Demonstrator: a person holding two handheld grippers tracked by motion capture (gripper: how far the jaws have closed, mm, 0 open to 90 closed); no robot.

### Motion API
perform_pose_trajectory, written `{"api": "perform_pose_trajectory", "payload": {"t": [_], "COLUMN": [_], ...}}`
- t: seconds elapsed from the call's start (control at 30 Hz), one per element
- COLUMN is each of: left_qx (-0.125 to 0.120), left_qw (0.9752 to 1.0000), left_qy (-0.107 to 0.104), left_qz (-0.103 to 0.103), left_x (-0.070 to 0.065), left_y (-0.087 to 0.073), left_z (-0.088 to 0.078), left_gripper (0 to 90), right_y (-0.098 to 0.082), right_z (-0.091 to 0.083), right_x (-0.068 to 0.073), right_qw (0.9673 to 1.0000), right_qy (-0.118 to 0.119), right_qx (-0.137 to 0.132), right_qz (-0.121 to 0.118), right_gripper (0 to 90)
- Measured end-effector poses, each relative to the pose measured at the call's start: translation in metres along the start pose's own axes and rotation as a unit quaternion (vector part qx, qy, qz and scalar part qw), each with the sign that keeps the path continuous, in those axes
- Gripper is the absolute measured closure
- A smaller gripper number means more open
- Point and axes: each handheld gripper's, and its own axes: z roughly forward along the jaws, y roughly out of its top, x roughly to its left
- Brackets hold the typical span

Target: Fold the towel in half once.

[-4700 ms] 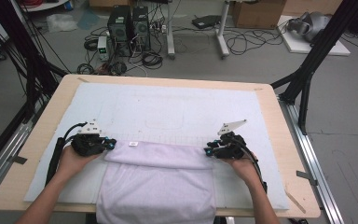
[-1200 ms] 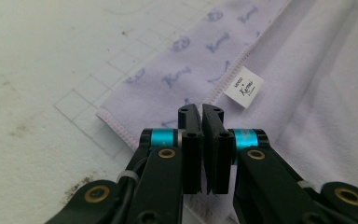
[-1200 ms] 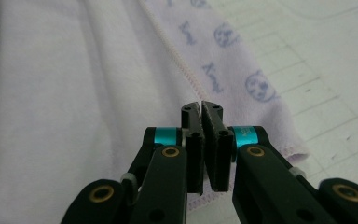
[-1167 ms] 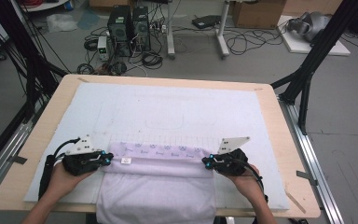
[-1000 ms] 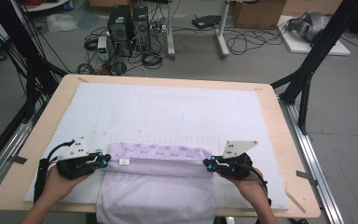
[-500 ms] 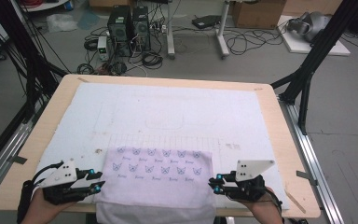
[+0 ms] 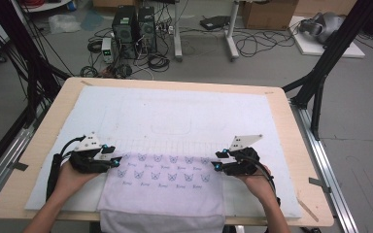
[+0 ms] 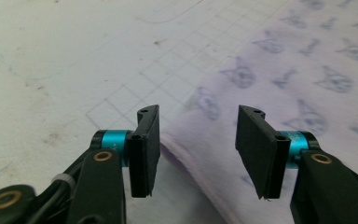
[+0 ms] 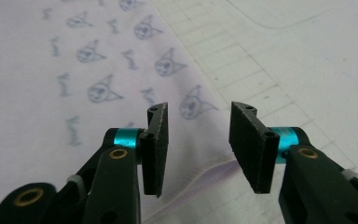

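Note:
A pale lilac cloth (image 7: 162,189) with small printed cat faces lies flat on the white mat, its near end hanging over the table's front edge. My left gripper (image 7: 116,161) hovers at the cloth's far left corner. Its jaws have just been opening and stand apart (image 8: 198,140), with the hem of the cloth (image 8: 284,84) running beneath the gap, untouched. My right gripper (image 7: 216,162) is at the far right corner. Its jaws have also just been opening (image 9: 200,140), over the stitched edge of the cloth (image 9: 74,70), gripping nothing.
A white gridded mat (image 7: 175,111) covers most of the wooden table (image 7: 41,145). Black frame posts stand at both sides. Computer boxes (image 7: 136,22) and cables lie on the floor beyond the far edge.
Both grippers drew the folded cloth edge toward the person, spreading the printed layer flat. They then let go, opened, and shifted away from the person to the cloth's far corners.

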Motion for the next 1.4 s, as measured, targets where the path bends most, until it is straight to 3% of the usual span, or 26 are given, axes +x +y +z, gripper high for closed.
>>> {"api": "perform_pose_trajectory", "payload": {"t": [0.07,0.13,0.17,0.2,0.23,0.27,0.33,0.4,0.43,0.57,0.7,0.8,0.9,1.03,1.17,1.27,1.33,1.4], "left_qx": [0.014,0.034,0.046,0.042,0.037,0.036,0.037,0.037,0.039,0.023,0.005,-0.011,-0.017,-0.027,-0.043,-0.057,-0.040,-0.030], "left_qw": [0.9999,0.9991,0.9986,0.9989,0.9987,0.9984,0.9981,0.9983,0.9983,0.9996,1.0000,0.9996,0.9986,0.9963,0.9934,0.9935,0.9949,0.9952], "left_qy": [0.000,-0.014,-0.016,-0.014,-0.031,-0.041,-0.049,-0.045,-0.042,-0.016,0.007,0.026,0.050,0.079,0.103,0.098,0.092,0.093], "left_qz": [-0.010,-0.022,-0.019,-0.015,-0.017,-0.011,0.001,0.007,0.010,0.005,-0.001,-0.004,0.007,0.019,0.025,0.012,0.005,-0.004], "left_x": [0.005,0.007,0.008,0.007,0.008,0.007,0.004,0.003,0.003,0.009,0.020,0.030,0.042,0.057,0.069,0.076,0.079,0.082], "left_y": [-0.002,-0.004,-0.005,-0.005,-0.005,-0.005,-0.004,-0.003,-0.002,0.008,0.028,0.052,0.083,0.126,0.160,0.166,0.159,0.144], "left_z": [0.008,0.015,0.018,0.017,0.016,0.016,0.015,0.015,0.014,0.012,0.012,0.011,0.008,0.003,-0.003,-0.002,0.008,0.017], "left_gripper": [41.2,39.0,39.5,41.4,47.9,61.4,73.3,80.6,82.2,83.9,84.2,84.3,84.4,84.7,84.8,84.3,76.3,67.7], "right_y": [-0.002,-0.005,-0.006,-0.007,-0.008,-0.008,-0.009,-0.009,-0.009,-0.004,0.008,0.023,0.041,0.072,0.104,0.117,0.116,0.108], "right_z": [0.005,0.008,0.010,0.011,0.012,0.014,0.019,0.022,0.023,0.020,0.014,0.009,0.000,-0.014,-0.030,-0.034,-0.030,-0.021], "right_x": [-0.005,-0.010,-0.012,-0.014,-0.016,-0.017,-0.017,-0.017,-0.018,-0.023,-0.036,-0.051,-0.065,-0.083,-0.096,-0.105,-0.112,-0.117], "right_qw": [0.9999,0.9996,0.9995,0.9993,0.9992,0.9989,0.9983,0.9967,0.9966,0.9980,0.9991,0.9991,0.9986,0.9969,0.9951,0.9944,0.9940,0.9938], "right_qy": [-0.001,0.004,0.005,0.008,0.009,0.014,0.031,0.063,0.066,0.046,0.013,-0.016,-0.039,-0.072,-0.095,-0.103,-0.106,-0.106], "right_qx": [0.011,0.020,0.023,0.023,0.024,0.027,0.036,0.037,0.038,0.031,0.021,0.021,0.007,-0.004,-0.015,-0.018,-0.017,-0.009], "right_qz": [0.011,0.020,0.023,0.028,0.031,0.037,0.034,0.038,0.032,0.030,0.034,0.033,0.035,0.030,0.020,0.013,0.020,0.031], "right_gripper": [51.3,50.3,50.2,50.3,51.1,53.4,62.3,79.8,82.5,85.6,86.1,86.2,86.2,86.3,86.3,86.3,85.1,72.9]}}
